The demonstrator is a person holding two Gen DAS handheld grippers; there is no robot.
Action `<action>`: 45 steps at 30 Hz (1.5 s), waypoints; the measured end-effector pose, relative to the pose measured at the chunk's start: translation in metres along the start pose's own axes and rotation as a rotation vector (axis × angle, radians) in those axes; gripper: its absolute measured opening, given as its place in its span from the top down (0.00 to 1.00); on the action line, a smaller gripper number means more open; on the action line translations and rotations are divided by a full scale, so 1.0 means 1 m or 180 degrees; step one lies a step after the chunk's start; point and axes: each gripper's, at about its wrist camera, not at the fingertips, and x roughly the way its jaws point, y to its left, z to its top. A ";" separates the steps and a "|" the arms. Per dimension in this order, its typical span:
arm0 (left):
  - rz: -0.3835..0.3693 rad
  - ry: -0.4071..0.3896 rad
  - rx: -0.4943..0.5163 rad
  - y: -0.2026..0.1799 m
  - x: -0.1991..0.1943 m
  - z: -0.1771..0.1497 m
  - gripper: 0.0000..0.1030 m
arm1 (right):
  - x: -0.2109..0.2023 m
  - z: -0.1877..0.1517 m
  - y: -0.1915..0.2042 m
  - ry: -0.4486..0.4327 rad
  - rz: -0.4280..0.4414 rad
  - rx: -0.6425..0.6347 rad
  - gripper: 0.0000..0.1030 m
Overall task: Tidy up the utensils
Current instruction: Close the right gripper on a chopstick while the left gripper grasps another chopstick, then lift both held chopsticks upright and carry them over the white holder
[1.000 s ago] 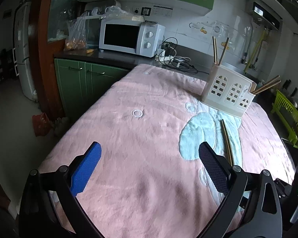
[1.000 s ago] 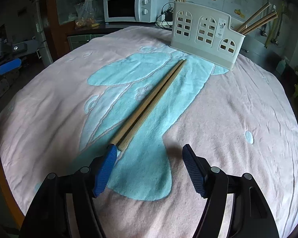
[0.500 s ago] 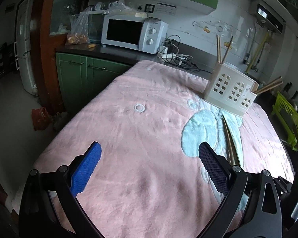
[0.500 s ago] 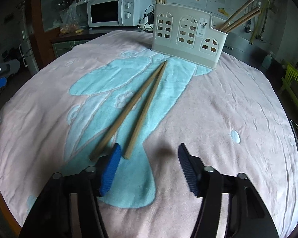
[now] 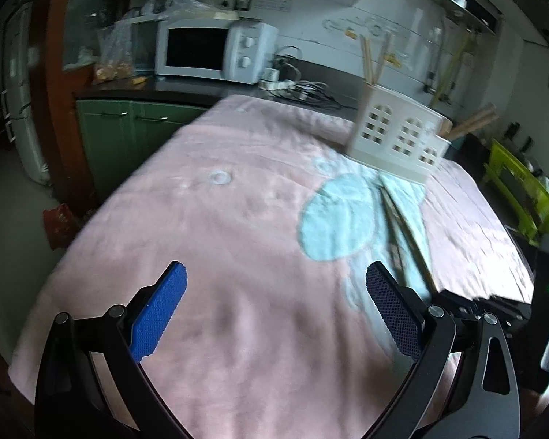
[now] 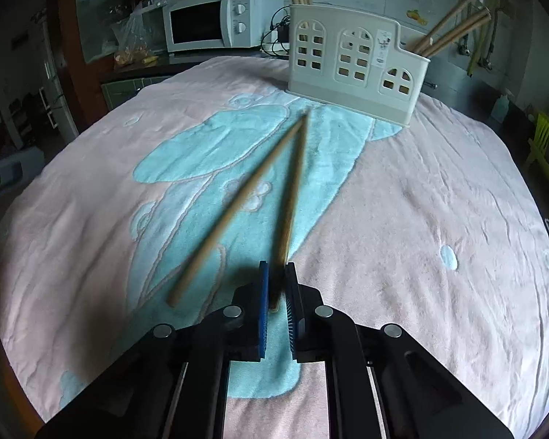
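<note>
Two wooden chopsticks lie on the pink and blue towel [image 6: 402,201]. My right gripper [image 6: 275,274] is shut on the near end of the right chopstick [image 6: 292,190]. The left chopstick [image 6: 238,205] lies loose beside it, their far tips meeting. A white house-shaped utensil holder [image 6: 351,62] stands beyond them with several chopsticks in it. My left gripper [image 5: 274,292] is open and empty above the towel's left part; the holder [image 5: 395,139] and chopsticks [image 5: 402,230] lie to its right.
A white microwave [image 5: 208,51] and a plastic bag stand on the counter behind the table. Cables lie by the table's far edge. A green rack [image 5: 523,190] is at the right. The right gripper's body [image 5: 494,303] shows at the lower right of the left wrist view.
My right gripper has closed on the near end of the right chopstick, and the two chopsticks have spread apart. My left gripper has shifted slightly and stays open.
</note>
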 end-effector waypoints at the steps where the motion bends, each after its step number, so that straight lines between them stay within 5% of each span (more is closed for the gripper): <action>1: -0.0045 0.0020 0.0033 -0.004 0.001 -0.001 0.07 | -0.001 0.000 -0.002 -0.0007 0.0002 0.0018 0.93; 4: -0.0215 0.0119 0.0135 -0.022 0.008 -0.008 0.08 | -0.006 -0.002 -0.012 -0.0030 0.0009 0.0094 0.94; 13: -0.0517 0.0463 0.0509 -0.081 0.037 -0.031 0.38 | -0.023 -0.008 -0.039 -0.0140 0.0002 0.0290 0.94; 22: -0.0464 0.0637 0.0653 -0.108 0.062 -0.035 0.64 | -0.025 -0.014 -0.053 -0.0157 0.0070 0.0405 0.94; 40: -0.0326 0.0663 0.0815 -0.120 0.066 -0.035 0.75 | -0.021 -0.015 -0.061 -0.0134 0.0141 0.0484 0.94; 45: -0.0281 0.0680 0.0766 -0.117 0.068 -0.032 0.87 | -0.022 -0.016 -0.062 -0.0136 0.0147 0.0485 0.93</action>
